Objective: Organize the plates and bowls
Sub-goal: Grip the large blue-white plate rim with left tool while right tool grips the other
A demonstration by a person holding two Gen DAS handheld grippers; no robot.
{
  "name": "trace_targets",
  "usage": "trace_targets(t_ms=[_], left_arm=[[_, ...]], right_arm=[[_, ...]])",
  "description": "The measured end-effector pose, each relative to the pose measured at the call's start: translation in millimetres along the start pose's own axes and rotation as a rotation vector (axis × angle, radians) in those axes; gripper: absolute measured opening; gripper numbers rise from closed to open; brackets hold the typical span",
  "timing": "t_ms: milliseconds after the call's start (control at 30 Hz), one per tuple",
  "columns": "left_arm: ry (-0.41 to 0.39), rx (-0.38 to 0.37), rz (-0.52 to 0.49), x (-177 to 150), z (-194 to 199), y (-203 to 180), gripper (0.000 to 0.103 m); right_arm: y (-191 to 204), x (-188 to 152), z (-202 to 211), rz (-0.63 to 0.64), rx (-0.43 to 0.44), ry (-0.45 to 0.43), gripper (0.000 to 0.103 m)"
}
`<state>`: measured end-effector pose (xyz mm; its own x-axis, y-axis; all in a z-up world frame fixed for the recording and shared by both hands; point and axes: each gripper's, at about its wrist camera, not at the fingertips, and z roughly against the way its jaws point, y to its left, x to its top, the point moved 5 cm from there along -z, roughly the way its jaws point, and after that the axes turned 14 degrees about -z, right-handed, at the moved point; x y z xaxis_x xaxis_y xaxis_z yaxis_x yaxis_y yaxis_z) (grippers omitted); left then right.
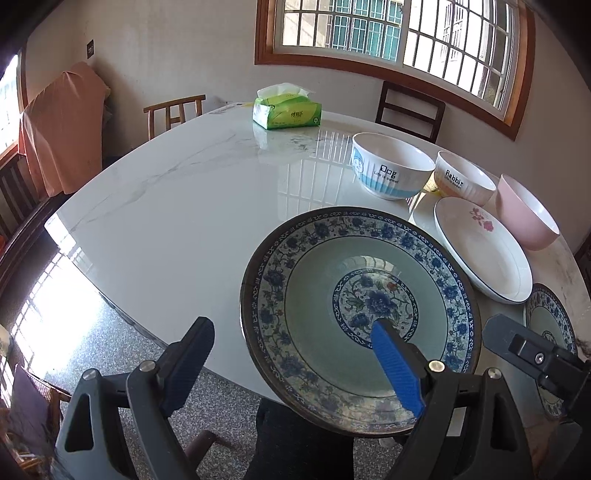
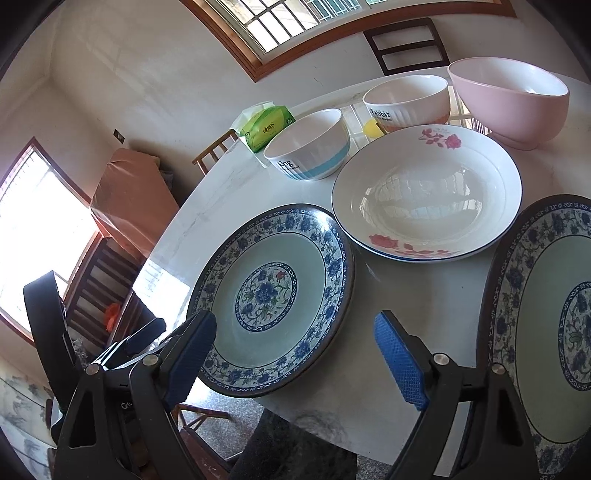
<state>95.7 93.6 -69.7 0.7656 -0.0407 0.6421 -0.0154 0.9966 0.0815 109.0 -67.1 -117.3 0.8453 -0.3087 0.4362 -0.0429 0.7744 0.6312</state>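
A home dining room was shown. A white marble-patterned dining table [image 1: 166, 192] was set ahead of the claws, with wooden chairs [image 1: 177, 112] drawn up at its far side. A pack of tissues [image 1: 286, 110] was left beyond the crockery, and barred, wood-framed windows [image 1: 399, 33] were seen in the plastered wall behind.

Bright daylight thru window [image 1: 399, 33]; strong glare on glossy table [image 1: 177, 192], side window [image 2: 40, 221] blown out. Heavy fisheye bend + dark corners. Sharp overall, no blur.
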Motion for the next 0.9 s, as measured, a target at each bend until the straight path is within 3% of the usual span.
trace_targets(t_ms=[500,567,600,700,767,900], left_arm=[[0.08,-0.049,0.061,-3,-22,12,0.088],[0.097,-0.06,0.069,-5,-26,13,0.078],[0.113,-0.07,0.073,-6,-29,13,0.065],[0.106,-0.054,0.068,-5,-29,14,0.042],[0.108,-0.064,0.099,-5,-29,20,0.038],[0.107,-0.075,0.145,-4,-31,33,0.03]], right_arm=[[-7,5,-21,-0.037,-0.019,0.036,0.082],[-7,6,-25,-0.041,-0.015,0.045,0.077],[-7,6,-27,-0.042,-0.015,0.049,0.076],[-8,6,-33,-0.05,-0.017,0.072,0.067],[-8,6,-36,-0.052,-0.015,0.084,0.054],[-9,5,-38,-0.013,-0.069,0.069,0.037]])
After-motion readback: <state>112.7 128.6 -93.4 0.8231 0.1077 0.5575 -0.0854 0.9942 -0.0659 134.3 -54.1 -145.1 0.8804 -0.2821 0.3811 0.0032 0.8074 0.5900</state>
